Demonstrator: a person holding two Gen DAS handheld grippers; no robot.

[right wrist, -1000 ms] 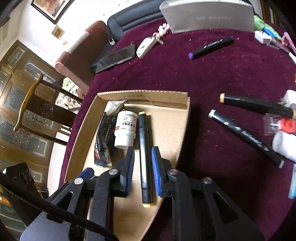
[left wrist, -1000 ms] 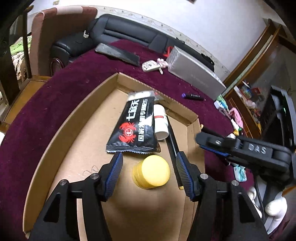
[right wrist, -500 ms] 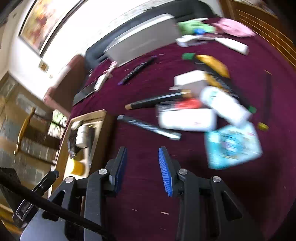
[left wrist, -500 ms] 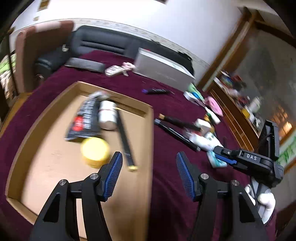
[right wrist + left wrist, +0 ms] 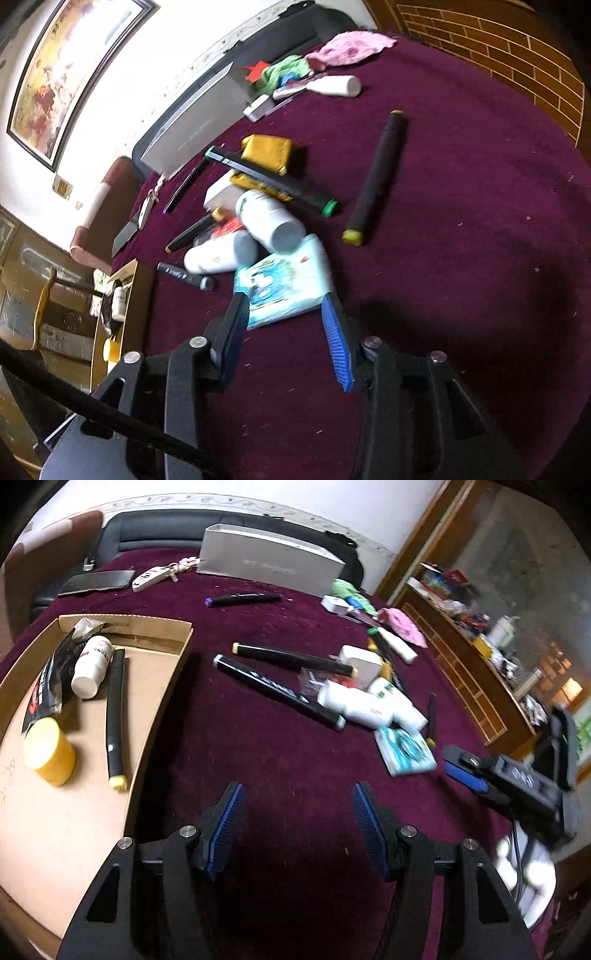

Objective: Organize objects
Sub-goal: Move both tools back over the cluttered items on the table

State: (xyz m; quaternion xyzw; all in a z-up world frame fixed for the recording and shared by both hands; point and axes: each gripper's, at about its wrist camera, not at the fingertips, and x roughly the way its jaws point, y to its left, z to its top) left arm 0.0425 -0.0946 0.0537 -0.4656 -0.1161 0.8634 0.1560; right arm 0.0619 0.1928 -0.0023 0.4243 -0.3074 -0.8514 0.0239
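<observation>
My left gripper (image 5: pixel 297 825) gapes empty over bare cloth | my right gripper (image 5: pixel 284 321), jaws just widening, nothing clamped, at the blue packet (image 5: pixel 284 282) lying flat, long axis crosswise | beyond: white bottles (image 5: pixel 271 221), markers piled | yellow-tipped marker (image 5: pixel 375 173) points away | cardboard tray (image 5: pixel 155 686) far left.

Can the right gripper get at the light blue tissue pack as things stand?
Probably yes. The right gripper is open and empty, its jaws have just been opening, and the tissue pack lies right ahead of its fingertips on bare cloth, its near edge unobstructed.
</observation>
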